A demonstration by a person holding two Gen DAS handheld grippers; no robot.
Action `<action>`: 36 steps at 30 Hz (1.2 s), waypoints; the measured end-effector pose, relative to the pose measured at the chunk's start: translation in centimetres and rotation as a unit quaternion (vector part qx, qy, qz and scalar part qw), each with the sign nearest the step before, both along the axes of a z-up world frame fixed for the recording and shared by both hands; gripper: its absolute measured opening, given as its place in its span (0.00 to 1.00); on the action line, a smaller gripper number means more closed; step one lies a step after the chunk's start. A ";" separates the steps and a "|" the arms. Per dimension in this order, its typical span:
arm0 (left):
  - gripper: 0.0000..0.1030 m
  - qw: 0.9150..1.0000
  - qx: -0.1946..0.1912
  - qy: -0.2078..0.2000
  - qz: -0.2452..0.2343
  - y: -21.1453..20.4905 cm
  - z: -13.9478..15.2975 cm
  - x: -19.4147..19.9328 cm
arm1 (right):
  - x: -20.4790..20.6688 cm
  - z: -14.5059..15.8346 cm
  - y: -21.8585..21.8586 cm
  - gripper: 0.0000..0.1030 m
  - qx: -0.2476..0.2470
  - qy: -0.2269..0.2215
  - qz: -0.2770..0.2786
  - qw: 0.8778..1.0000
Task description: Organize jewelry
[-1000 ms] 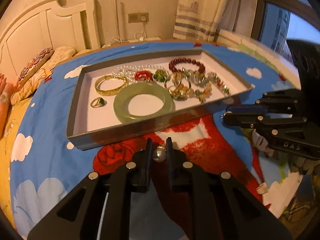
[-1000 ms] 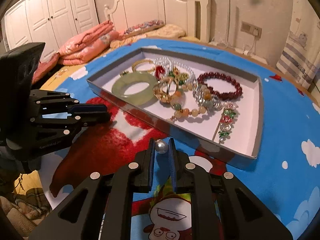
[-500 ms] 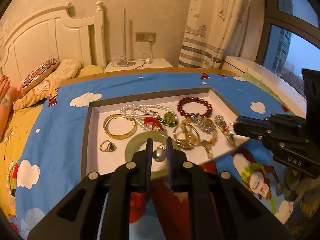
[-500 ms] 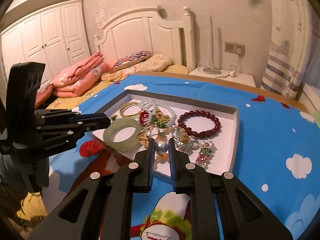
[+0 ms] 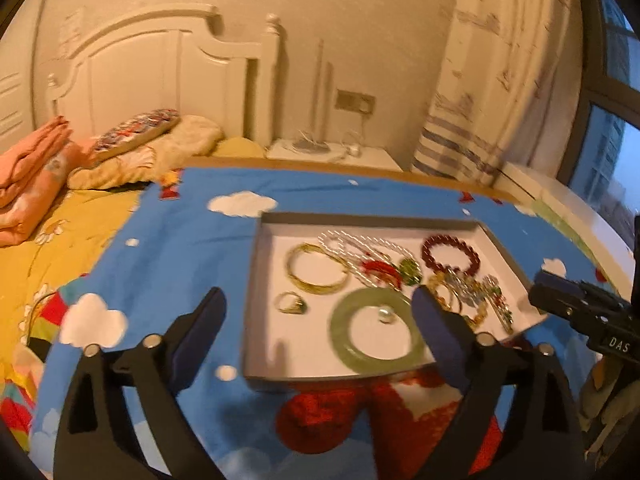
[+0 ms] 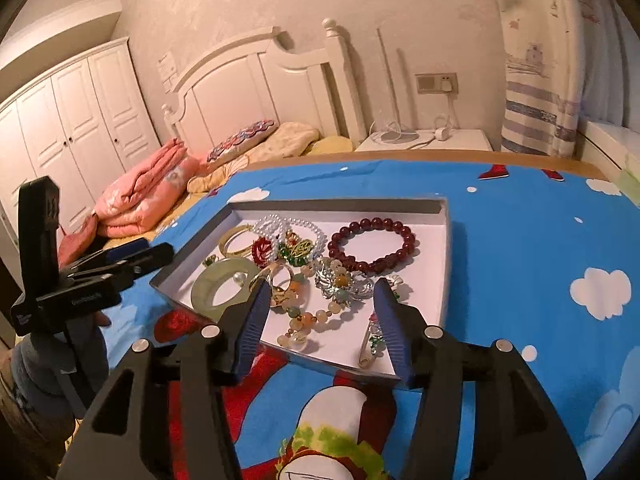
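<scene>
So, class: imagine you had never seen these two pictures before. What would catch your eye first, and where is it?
First the shallow tray on the blue cloud-print bedcover, crowded with jewelry: a big pale green jade bangle at its near edge with a pearl inside the ring, and a dark red bead bracelet toward the far corner. Then the left gripper and right gripper, both opening over the tray with nothing between the jaws.

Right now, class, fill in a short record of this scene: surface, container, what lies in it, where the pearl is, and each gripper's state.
Surface: blue cartoon bedspread
Container: shallow white tray
Contents: green jade bangle, dark red bead bracelet, gold bangle, ring, tangled beads
Pearl: loose pearl lies inside the bangle's hole
Left gripper: jaws opening, holding nothing
Right gripper: jaws opening, holding nothing
</scene>
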State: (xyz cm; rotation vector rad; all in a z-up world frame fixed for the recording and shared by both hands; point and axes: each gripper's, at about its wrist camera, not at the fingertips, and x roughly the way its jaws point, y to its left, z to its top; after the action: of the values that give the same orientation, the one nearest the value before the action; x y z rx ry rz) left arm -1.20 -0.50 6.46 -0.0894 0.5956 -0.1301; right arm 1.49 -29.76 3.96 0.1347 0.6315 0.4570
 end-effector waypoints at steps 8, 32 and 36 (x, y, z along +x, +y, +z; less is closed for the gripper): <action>0.98 0.998 0.034 0.002 0.046 -0.6 0.1 -1.1 | -1.8 -0.2 1.9 0.84 -0.042 -0.020 -0.084 0.995; 0.98 0.996 0.063 0.045 0.041 -3.1 -2.6 -1.5 | -2.1 -1.0 2.6 0.84 -0.091 -0.016 -0.167 0.982; 0.98 0.996 0.068 0.045 0.045 -3.2 -2.6 -1.5 | -2.1 -1.0 2.6 0.84 -0.090 -0.016 -0.166 0.982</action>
State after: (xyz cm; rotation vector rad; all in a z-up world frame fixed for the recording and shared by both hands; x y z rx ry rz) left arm -2.71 -3.67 3.87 0.0094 0.6876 0.0019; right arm -0.58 -27.14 2.99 0.0576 0.6024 0.0789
